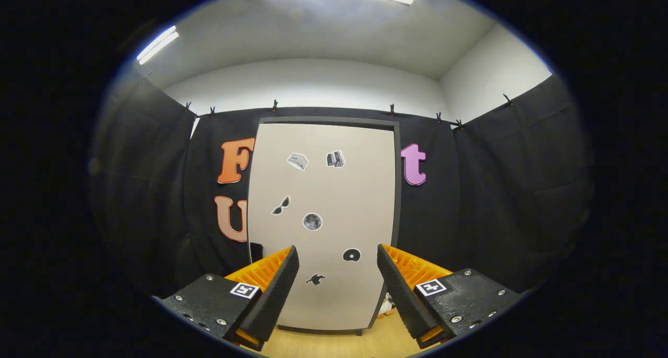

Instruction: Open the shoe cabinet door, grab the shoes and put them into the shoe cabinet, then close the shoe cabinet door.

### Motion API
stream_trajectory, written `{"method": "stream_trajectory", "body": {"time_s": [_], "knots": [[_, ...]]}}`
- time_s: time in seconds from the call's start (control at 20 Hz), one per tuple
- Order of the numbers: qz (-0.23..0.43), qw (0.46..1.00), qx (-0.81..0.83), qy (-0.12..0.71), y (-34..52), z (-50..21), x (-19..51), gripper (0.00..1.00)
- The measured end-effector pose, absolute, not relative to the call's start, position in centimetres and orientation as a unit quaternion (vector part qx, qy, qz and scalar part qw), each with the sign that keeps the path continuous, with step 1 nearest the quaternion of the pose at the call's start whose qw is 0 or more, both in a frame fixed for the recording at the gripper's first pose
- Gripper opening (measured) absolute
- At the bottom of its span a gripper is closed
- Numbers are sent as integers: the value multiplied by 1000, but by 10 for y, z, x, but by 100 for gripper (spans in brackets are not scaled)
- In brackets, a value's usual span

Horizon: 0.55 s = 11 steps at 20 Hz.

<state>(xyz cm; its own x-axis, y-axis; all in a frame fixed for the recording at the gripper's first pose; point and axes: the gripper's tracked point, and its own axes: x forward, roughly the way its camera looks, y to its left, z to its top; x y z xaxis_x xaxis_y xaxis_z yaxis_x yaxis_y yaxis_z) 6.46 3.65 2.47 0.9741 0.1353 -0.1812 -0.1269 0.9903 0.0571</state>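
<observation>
A: Largest item?
B: Shoe cabinet, upright on the wood floor, pale door closed, small stickers scattered over it.
A: Gripper?
B: Gripper spread wide, pinching nothing; cabinet door stands beyond the fingers.
A: Smaller?
B: Small toy figure at the cabinet's lower right corner.

The gripper has two wedge-shaped fingers that taper towards their tips and stand spread apart, with nothing between them. The inner face of each finger is finely ribbed, and the outer side carries a ridged, grooved backing. Each finger is fixed to a flat, angular mounting block studded with small round silver screws. On top of each block, near the finger, sits a square white marker printed with a black pattern.
</observation>
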Motion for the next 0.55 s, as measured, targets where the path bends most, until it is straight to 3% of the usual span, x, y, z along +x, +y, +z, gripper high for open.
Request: {"method": "stream_trajectory", "body": {"time_s": [0.55], "knots": [[42, 995, 28, 90, 15, 29, 61, 94]]}}
